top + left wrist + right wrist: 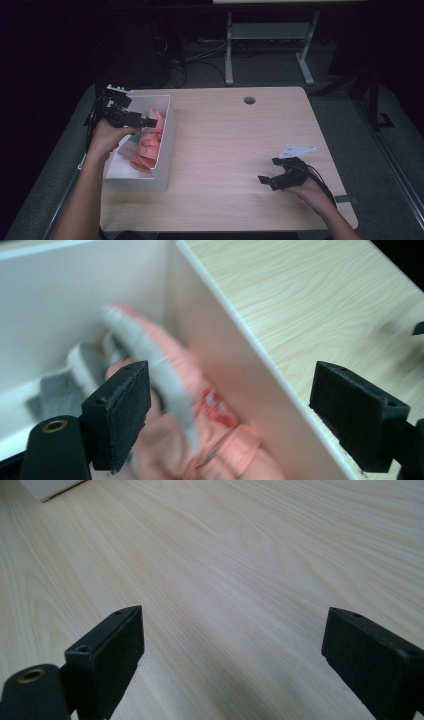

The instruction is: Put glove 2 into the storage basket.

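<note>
Hovering over white box (165,150) at table's left, left gripper (148,121) jaws apart, empty. Pink clothes (147,145) heaped inside: soft, light, floppy; best pinched at raised fold. Right gripper (263,180) apart, resting near right.

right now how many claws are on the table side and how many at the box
2 claws: the left claw is open above the box of pink clothes; the right claw is open, low over the bare table.

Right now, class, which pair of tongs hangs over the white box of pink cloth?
The left tongs, jaws open above the white box; the right tongs sit over bare table.
</note>
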The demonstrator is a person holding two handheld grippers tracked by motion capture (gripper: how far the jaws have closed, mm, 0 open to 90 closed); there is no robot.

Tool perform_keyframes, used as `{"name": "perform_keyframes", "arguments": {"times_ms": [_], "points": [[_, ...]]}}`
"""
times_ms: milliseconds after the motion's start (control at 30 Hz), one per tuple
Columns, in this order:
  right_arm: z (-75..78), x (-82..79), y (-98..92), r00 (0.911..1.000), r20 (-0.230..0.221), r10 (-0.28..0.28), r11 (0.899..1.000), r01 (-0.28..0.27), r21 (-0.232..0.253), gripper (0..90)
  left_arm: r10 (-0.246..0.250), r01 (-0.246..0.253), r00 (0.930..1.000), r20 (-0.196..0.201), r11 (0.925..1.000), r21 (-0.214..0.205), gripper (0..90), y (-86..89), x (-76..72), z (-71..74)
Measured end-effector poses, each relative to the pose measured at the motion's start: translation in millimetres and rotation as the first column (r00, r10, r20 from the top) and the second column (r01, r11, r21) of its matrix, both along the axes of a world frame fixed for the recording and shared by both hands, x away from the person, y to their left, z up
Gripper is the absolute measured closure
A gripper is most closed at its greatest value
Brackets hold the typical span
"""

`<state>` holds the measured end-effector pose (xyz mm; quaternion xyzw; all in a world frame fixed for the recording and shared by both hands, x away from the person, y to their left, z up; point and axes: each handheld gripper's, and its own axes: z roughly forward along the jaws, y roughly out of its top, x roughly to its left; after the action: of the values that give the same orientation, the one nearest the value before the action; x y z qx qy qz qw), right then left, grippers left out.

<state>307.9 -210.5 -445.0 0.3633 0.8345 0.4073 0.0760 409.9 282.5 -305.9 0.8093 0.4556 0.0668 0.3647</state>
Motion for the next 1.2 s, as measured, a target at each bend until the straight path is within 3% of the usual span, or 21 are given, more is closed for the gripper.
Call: {"name": "perform_keyframes", "arguments": {"times_ms": [200, 367, 633, 900, 1067, 1200], "points": [[-0.6, 1.4, 1.9, 0.9999, 0.003, 0.010, 1.000, -0.010, 0.000, 9.8, -0.065, 0.065, 0.9970, 0.042, 0.9978, 0.012, 16.3, -29.6, -7.9, 10.4], [0.7, 2.3, 3.4, 0.9998, 0.009, 0.017, 1.000, -0.017, -0.001, 9.8, -0.110, 0.111, 0.9912, 0.073, 0.9938, -0.001, 16.3, -55.8, -17.5, 15.7], [0.3, 1.9, 6.1, 0.9995, 0.005, 0.030, 1.000, -0.030, -0.006, 9.8, -0.170, 0.172, 0.9811, 0.091, 0.9850, -0.011, 16.3, -100.3, -31.3, 12.2], [-0.2, 1.7, 5.6, 0.9992, 0.015, 0.038, 0.999, -0.038, -0.008, 9.8, -0.240, 0.240, 0.9665, 0.091, 0.9707, 0.006, 16.6, -144.3, -46.0, -6.8], [-0.3, 1.6, 5.6, 0.9993, 0.014, 0.034, 0.999, -0.034, -0.011, 9.8, -0.270, 0.271, 0.9595, 0.080, 0.9625, -0.003, 16.6, -167.5, -53.7, -24.3], [-0.8, 1.4, 5.6, 0.9992, 0.018, 0.037, 0.999, -0.036, -0.013, 9.8, -0.304, 0.303, 0.9505, 0.066, 0.9528, 0.019, 16.6, -180.9, -58.4, -43.0]]}}
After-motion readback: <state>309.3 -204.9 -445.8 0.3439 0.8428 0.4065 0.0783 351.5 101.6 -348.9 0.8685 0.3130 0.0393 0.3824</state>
